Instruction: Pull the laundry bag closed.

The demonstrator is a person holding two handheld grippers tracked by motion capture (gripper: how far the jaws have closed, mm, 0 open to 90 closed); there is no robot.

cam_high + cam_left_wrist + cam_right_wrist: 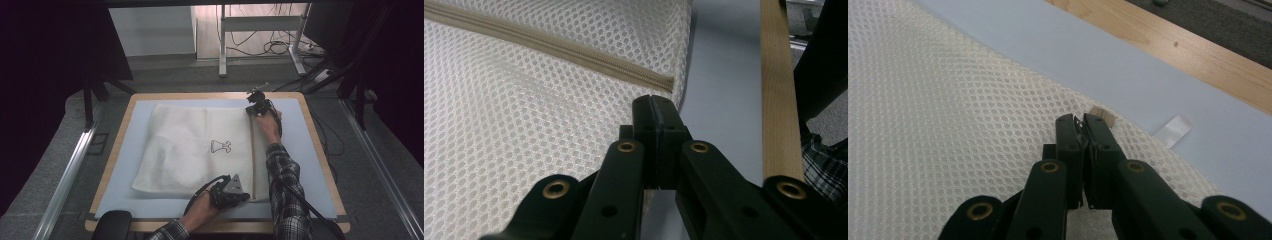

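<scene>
A white mesh bag (195, 145) with a small black print lies flat on the light blue mat (300, 150). A beige zipper (253, 155) runs along its right side. My left gripper (245, 196) is at the bag's near right corner. In the left gripper view its jaws (651, 102) are pressed together on the mesh (524, 125) just below the zipper's end (664, 81). My right gripper (250, 111) is at the far right corner. It (1081, 122) is shut on a small metal zipper pull beside the beige zipper tab (1103, 116).
The mat covers a wooden table (117, 145); its edge (1168, 40) runs close behind the right gripper. A white label (1173, 131) sticks out from the bag onto the mat. Dark floor, a desk frame (222, 45) and cables lie beyond the table.
</scene>
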